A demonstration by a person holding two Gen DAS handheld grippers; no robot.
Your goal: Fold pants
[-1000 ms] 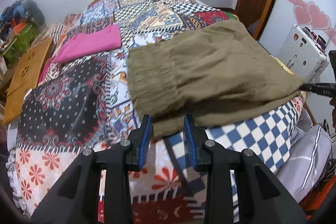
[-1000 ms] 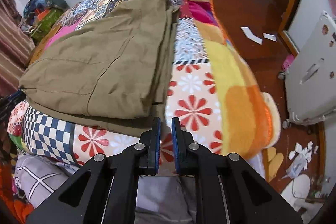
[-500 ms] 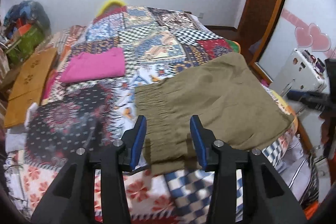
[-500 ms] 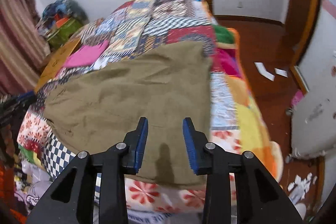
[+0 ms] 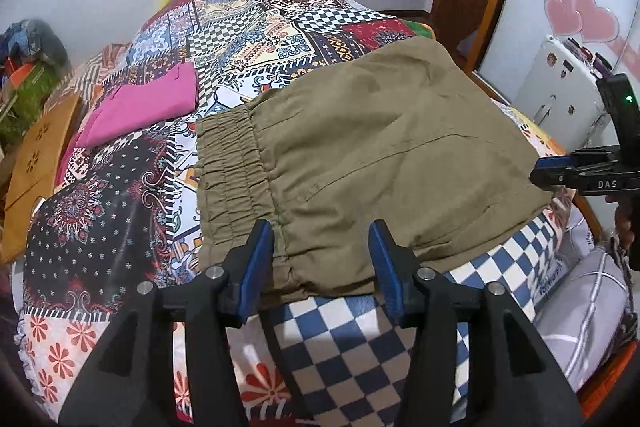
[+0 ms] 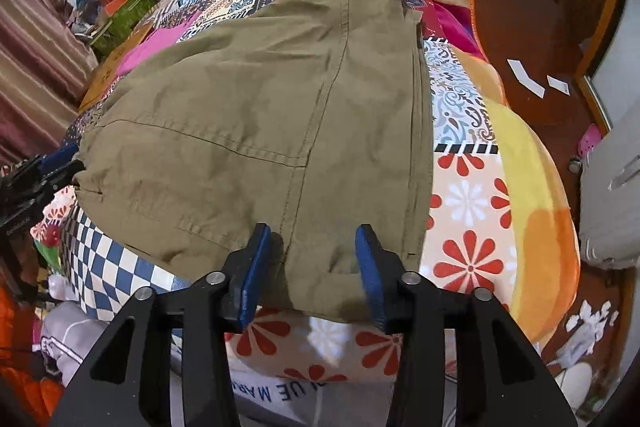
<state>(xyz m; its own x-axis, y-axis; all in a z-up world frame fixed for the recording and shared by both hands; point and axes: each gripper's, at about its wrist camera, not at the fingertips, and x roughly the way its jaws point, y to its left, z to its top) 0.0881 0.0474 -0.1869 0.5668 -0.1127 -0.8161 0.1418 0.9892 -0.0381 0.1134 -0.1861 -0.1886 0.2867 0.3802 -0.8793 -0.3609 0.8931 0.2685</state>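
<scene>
well, the folded olive pants (image 5: 380,163) lie mid-frame on the patchwork quilt (image 5: 120,219), a pink garment (image 5: 148,105) at upper left. left gripper (image 5: 322,257) and right gripper (image 6: 314,259), jaws just widening apart, hover over the near hem, nothing pinched.

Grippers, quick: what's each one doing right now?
Left gripper: open, jaws just widened, over the pants waistband edge, holding nothing.
Right gripper: open, jaws just widened, holding nothing.

The olive-khaki pants (image 5: 372,163) lie folded flat at the near edge of the bed (image 5: 120,219), on its right side. The gathered elastic waistband faces left, stitched seams crossing the top panel. Several layers seem stacked at the right edge, though the count is unclear.
</scene>
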